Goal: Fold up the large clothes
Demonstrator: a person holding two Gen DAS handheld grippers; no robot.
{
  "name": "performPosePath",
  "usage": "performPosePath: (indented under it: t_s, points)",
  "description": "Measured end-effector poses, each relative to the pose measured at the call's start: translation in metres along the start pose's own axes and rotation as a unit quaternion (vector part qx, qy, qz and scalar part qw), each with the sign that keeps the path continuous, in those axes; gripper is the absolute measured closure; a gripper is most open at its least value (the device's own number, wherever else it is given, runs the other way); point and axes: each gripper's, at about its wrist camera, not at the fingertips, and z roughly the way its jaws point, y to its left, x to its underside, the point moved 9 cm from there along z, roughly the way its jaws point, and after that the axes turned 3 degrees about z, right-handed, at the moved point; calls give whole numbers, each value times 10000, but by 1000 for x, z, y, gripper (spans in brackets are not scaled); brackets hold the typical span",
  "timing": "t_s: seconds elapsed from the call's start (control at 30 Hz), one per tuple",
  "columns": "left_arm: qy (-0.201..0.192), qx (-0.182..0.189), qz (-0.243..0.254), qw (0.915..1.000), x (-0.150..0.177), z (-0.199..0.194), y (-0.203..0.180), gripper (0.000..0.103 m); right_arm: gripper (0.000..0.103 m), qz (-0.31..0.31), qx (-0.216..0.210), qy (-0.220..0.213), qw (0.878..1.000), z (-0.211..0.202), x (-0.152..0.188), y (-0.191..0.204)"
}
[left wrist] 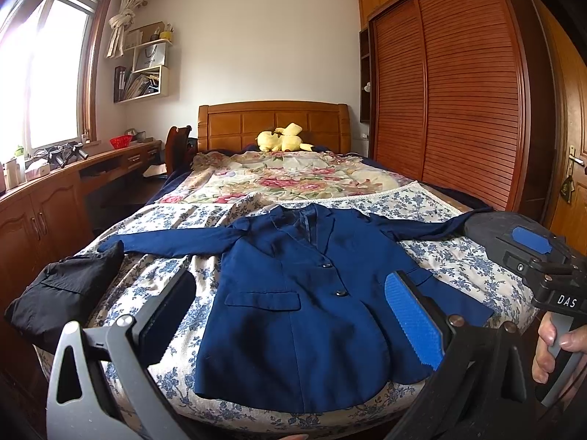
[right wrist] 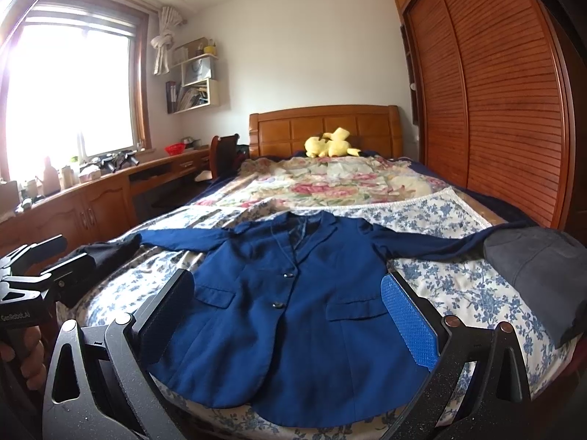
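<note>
Left wrist view: left tongs [left wrist: 293, 324] held low at the foot of the bed [left wrist: 458, 256], fingers spread wide apart, nothing between them. Dark pad on one finger, ridged blue pad [left wrist: 412, 324] on the other. Both fingers hang above the lower half of the navy blazer [left wrist: 293, 293], not touching it as far as I can see.

Blazer lies face up and flat on the blue-flowered sheet [left wrist: 165, 278], collar toward the headboard [left wrist: 273, 123], hem at the near edge. Both sleeves stretched straight out sideways. Two buttons done up, flap pockets showing.

At the right edge of this view, the right tongs' body [left wrist: 543, 256] sits level with the blazer's sleeve; a hand [left wrist: 550, 348] wraps its handle, fingers curled round the grip.

Right wrist view: right tongs [right wrist: 293, 322] likewise gaping, empty, poised over the blazer's lower front [right wrist: 293, 311] from the foot end. The other hand [right wrist: 25, 352] grips the left tongs' handle at the left margin, held upright and close to the bed's edge.

Folded black garment [left wrist: 62, 293] rests by the left sleeve end. Grey-black folded garment [right wrist: 543, 278] lies at the right sleeve end. Yellow plush toy [left wrist: 282, 139] up by the headboard on a rose-print quilt [left wrist: 286, 179]. Wooden desk [left wrist: 91, 168] runs under the window; slatted wardrobe [left wrist: 458, 91] on the opposite side.
</note>
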Motion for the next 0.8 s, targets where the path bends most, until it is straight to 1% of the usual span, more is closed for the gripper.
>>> performPosePath:
  t_s: [0.8]
  points:
    - [-47,7,-15,10000,1,0,4,0,0,1,-4,6,10000,0,0,0]
